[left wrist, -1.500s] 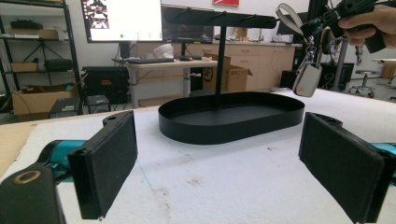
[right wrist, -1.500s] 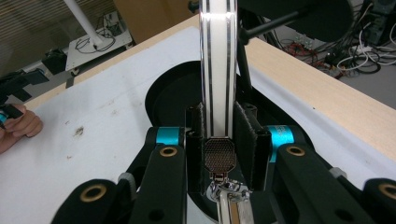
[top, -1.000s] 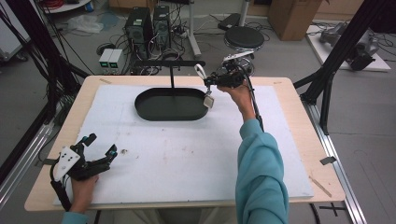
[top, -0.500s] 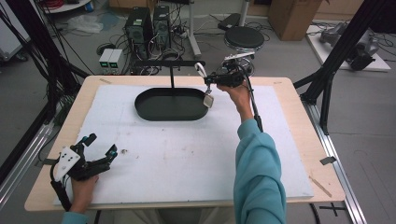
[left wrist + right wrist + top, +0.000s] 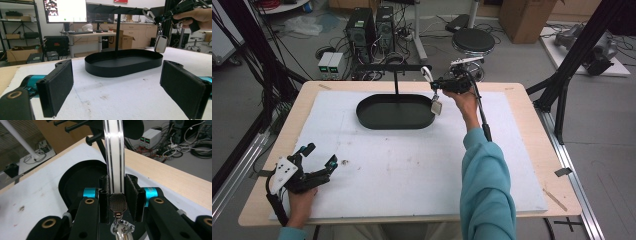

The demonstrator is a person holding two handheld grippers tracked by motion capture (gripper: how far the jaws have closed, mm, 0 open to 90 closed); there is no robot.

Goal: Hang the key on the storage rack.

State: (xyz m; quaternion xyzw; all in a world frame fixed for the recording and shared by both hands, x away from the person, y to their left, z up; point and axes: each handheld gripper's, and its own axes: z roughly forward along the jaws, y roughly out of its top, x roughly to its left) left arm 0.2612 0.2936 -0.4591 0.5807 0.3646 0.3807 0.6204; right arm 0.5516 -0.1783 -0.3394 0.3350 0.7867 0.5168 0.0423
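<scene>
A black oval tray (image 5: 394, 125) stands at the back of the white mat, and a black post with a crossbar (image 5: 394, 67) rises from it. My right gripper (image 5: 443, 82) hovers by the crossbar's right end, shut on a silver key clip (image 5: 427, 74). A metal tag (image 5: 436, 107) dangles from the clip above the tray's right end. In the right gripper view the clip's band (image 5: 114, 157) rises between the pads of that gripper (image 5: 116, 195), toward the bar's pegs (image 5: 93, 140). My left gripper (image 5: 319, 155) rests open and holds nothing at the near left; its pads (image 5: 58, 87) frame the tray (image 5: 122, 66).
The white mat (image 5: 412, 175) covers most of the wooden table (image 5: 532, 130). A black cable (image 5: 482, 115) trails from the right gripper along the teal sleeve (image 5: 487, 190). Computers, cables and a stool (image 5: 474, 40) stand on the floor beyond the far edge.
The right gripper, still holding the clip, has edged slightly left toward the crossbar. The left gripper has not moved.
</scene>
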